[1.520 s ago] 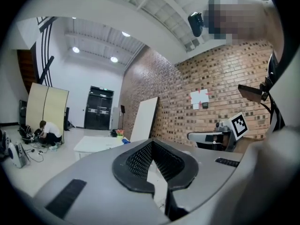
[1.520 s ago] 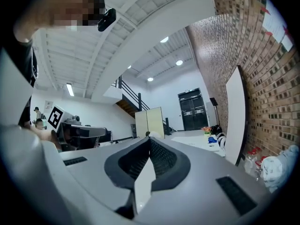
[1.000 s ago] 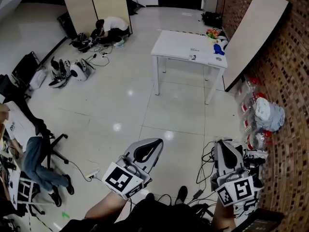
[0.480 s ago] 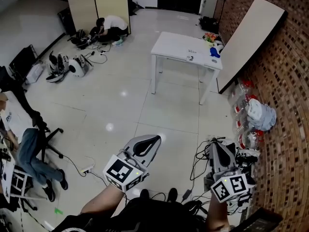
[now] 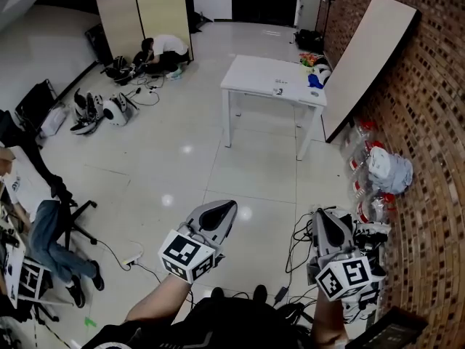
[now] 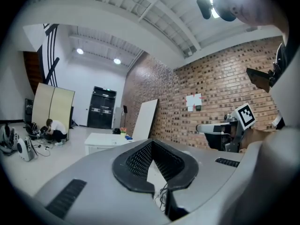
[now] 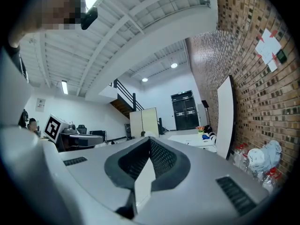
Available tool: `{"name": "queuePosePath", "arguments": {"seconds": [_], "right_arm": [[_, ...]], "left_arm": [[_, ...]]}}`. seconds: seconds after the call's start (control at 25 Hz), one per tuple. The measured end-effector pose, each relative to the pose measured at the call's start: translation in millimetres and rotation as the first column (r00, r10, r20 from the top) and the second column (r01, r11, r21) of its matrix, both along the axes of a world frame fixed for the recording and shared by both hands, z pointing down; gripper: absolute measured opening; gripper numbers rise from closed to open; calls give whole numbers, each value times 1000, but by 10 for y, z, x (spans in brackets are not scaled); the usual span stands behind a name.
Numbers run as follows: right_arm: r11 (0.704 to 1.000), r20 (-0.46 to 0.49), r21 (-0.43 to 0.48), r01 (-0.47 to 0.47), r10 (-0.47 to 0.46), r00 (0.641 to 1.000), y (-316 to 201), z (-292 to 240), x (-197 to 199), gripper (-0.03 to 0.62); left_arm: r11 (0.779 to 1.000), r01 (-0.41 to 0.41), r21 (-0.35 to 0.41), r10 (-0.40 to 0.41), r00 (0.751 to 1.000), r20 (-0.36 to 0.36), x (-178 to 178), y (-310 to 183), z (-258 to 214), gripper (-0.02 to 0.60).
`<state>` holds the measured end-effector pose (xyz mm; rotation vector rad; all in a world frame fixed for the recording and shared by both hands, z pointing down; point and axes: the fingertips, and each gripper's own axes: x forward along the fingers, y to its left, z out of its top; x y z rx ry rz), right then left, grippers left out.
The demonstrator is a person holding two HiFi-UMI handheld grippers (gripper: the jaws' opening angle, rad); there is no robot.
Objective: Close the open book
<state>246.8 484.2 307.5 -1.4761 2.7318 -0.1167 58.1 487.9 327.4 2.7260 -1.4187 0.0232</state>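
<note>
No open book can be made out in any view. A white table (image 5: 251,75) stands far ahead on the tiled floor, with a few small items and a blue thing (image 5: 314,81) near its right end. My left gripper (image 5: 231,204) is held level over the floor at lower centre, shut and empty. My right gripper (image 5: 320,214) is level at lower right, also shut with nothing in it. The left gripper view shows the left gripper (image 6: 151,141) with its tips together and the table (image 6: 101,139) beyond. In the right gripper view the right gripper (image 7: 150,138) points toward the table (image 7: 187,137).
A long pale board (image 5: 367,57) leans on the brick wall at right, with bagged things (image 5: 385,169) below it. Cables (image 5: 301,231) lie by my feet. A person crouches (image 5: 163,49) by a folding screen (image 5: 145,9). Another person sits (image 5: 47,231) at left.
Both grippers have been carried a little way across the floor with the person, whose feet now show below. Both stay shut and empty.
</note>
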Motion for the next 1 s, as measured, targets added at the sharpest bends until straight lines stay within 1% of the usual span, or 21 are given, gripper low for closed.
{"name": "queuePosePath", "arguments": {"seconds": [0.24, 0.56, 1.0], "right_arm": [[1000, -6, -9, -17, 17, 1000, 0, 33, 57, 0], [1000, -16, 8, -20, 20, 1000, -31, -2, 74, 0], [1000, -26, 10, -29, 29, 999, -66, -5, 78, 0]], "left_arm": [[1000, -24, -6, 24, 1000, -5, 95, 0, 22, -3], [999, -47, -2, 47, 999, -13, 186, -19, 22, -3], [998, -59, -3, 59, 998, -18, 180, -80, 32, -3]]}}
